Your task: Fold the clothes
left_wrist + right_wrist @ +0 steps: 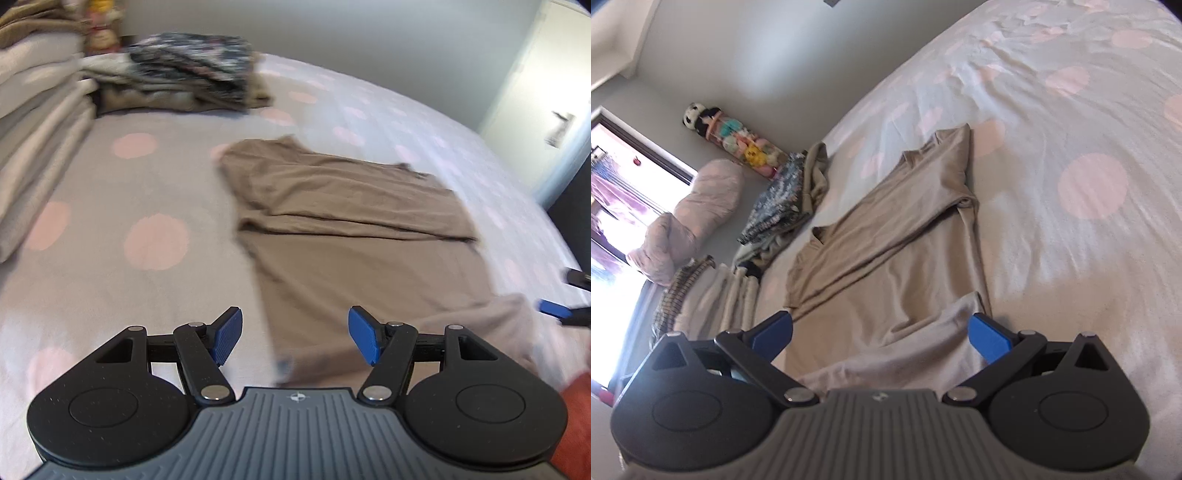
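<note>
On the bed [92, 192], both grippers (left [295, 334], right [881, 334]) gape empty over the shirt [351, 206]; a one-layer pinch could drag its fold apart.

Daylit, fairly bright. Blown-out glare from window [624, 221] at left of right wrist view. Motion blur throughout left wrist view. Strong fisheye bending at edges.

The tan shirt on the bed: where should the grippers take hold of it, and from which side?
Probably at the near hem of the tan shirt, one corner for each gripper, coming from the near edge of the bed. The hem lies closest to both, already a little lifted by the right gripper, and the left gripper hangs open over the other corner. The sleeves are already folded in.
</note>
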Tool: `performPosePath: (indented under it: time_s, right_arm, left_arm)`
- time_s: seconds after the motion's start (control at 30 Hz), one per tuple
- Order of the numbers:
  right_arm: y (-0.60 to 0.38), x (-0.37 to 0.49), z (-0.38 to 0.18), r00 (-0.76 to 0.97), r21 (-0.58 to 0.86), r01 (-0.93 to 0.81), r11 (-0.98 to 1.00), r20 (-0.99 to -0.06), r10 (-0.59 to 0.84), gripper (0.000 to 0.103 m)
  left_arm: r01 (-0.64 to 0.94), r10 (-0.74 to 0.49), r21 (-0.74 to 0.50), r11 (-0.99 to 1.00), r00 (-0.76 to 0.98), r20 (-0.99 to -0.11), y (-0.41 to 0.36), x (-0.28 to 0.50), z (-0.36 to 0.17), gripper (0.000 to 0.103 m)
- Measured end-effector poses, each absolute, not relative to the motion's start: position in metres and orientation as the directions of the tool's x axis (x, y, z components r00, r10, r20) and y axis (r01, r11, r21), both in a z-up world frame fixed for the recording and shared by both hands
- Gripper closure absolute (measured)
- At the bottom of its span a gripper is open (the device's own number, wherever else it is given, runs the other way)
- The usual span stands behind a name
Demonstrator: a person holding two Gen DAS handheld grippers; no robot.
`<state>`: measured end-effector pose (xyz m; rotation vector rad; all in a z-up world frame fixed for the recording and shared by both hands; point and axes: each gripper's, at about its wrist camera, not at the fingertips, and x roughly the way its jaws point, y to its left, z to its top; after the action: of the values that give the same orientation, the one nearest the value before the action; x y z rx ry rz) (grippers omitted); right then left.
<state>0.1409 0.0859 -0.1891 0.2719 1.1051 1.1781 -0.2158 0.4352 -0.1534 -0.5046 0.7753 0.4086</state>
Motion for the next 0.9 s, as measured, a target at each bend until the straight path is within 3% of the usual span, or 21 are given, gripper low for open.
performPosePath:
  time_s: [0.1, 0.17, 0.3, 0.37, 0.5, 0.63, 0.7, 0.73, 0.8, 0.87, 0.9]
  right_arm:
    - [0.099, 0.128, -0.172, -0.046, 0.571, -0.716, 0.402, -0.614, 0.788, 0.001]
    - [0.109, 0.113, -0.156, -0.051, 0.459, -0.818, 0.347, -0.659, 0.75, 0.001]
    - [0.126, 0.058, -0.134, -0.002, 0.108, -0.987, 0.123, -0.757, 0.654, 0.001]
    - [0.13, 0.033, -0.135, 0.034, -0.047, -0.999, -0.005, -0.791, 0.611, 0.001]
    - [0.126, -0.003, -0.152, 0.03, -0.219, -0.939, -0.263, -0.818, 0.575, 0.001]
    - [0.122, -0.037, -0.169, 0.038, -0.346, -0.797, -0.495, -0.847, 0.531, 0.001]
    - [0.13, -0.04, -0.181, 0.018, -0.279, -0.79, -0.546, -0.9, 0.435, 0.003]
    - [0.134, -0.04, -0.187, 0.008, -0.24, -0.794, -0.559, -0.922, 0.386, 0.01]
    - [0.142, -0.038, -0.197, 0.01, -0.201, -0.806, -0.556, -0.945, 0.327, 0.042]
    - [0.145, -0.038, -0.209, 0.004, -0.153, -0.811, -0.564, -0.967, 0.256, 0.057]
    - [0.146, -0.038, -0.214, -0.009, -0.12, -0.814, -0.568, -0.976, 0.218, 0.056]
  left_arm:
    - [-0.375, 0.03, -0.315, 0.872, 0.682, -0.73, 0.42, -0.206, -0.144, 0.041]
    - [-0.272, 0.0, -0.239, 0.932, 0.66, -0.751, 0.399, -0.195, -0.135, 0.041]
    - [-0.069, 0.052, 0.014, 0.998, 0.583, -0.811, 0.348, -0.175, -0.136, 0.041]
    - [0.063, 0.092, 0.152, 0.986, 0.557, -0.826, 0.319, -0.171, -0.145, 0.041]
    - [0.316, 0.16, 0.416, 0.853, 0.599, -0.784, 0.269, -0.185, -0.169, 0.039]
    - [0.451, 0.139, 0.418, 0.789, 0.531, -0.836, 0.247, -0.19, -0.187, 0.029]
    - [0.499, 0.106, 0.367, 0.785, 0.475, -0.873, 0.244, -0.191, -0.196, 0.029]
    - [0.508, 0.09, 0.341, 0.791, 0.454, -0.886, 0.245, -0.191, -0.201, 0.029]
    - [0.522, 0.073, 0.303, 0.797, 0.416, -0.906, 0.246, -0.188, -0.21, 0.029]
    - [0.539, 0.052, 0.257, 0.802, 0.367, -0.929, 0.25, -0.185, -0.217, 0.029]
    - [0.54, 0.043, 0.237, 0.808, 0.347, -0.937, 0.253, -0.183, -0.22, 0.029]
